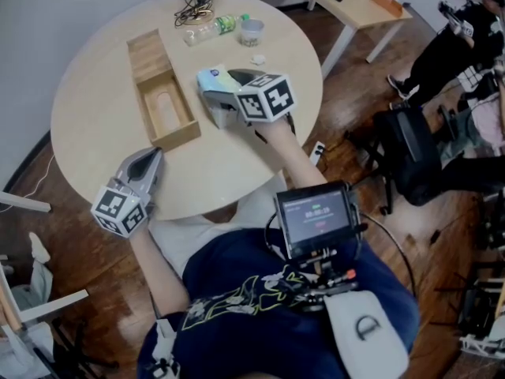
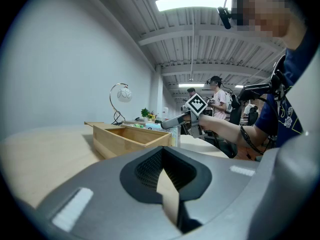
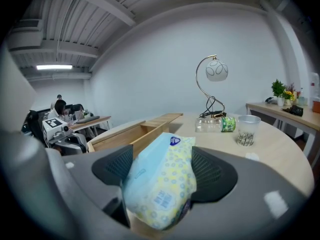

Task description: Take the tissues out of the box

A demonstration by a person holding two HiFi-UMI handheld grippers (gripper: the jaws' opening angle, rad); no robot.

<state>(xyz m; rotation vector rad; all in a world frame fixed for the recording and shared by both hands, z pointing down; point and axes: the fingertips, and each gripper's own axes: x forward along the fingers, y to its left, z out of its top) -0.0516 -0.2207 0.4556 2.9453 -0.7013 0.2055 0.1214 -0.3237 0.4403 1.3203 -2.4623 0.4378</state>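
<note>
The round table (image 1: 95, 109) carries an open wooden box (image 1: 178, 136) on its left half, with the sliding lid (image 1: 146, 50) pushed towards the far end. The tissue pack (image 3: 160, 184) is found outside the box, just to its right, low over the table top and between the jaws of the right gripper (image 1: 219, 93). These jaws are set wide apart. The pads are seen close beside both flanks of the pack, yet the wrapper is not squeezed, so no firm grip is recorded. The left gripper (image 1: 152, 158) is held at the near edge of the table, just short of the box's near end. Its jaws are drawn together at the tips, and nothing is held between them. A bottle (image 1: 211, 28) and a plastic cup (image 1: 252, 31) are noted at the far side.
</note>
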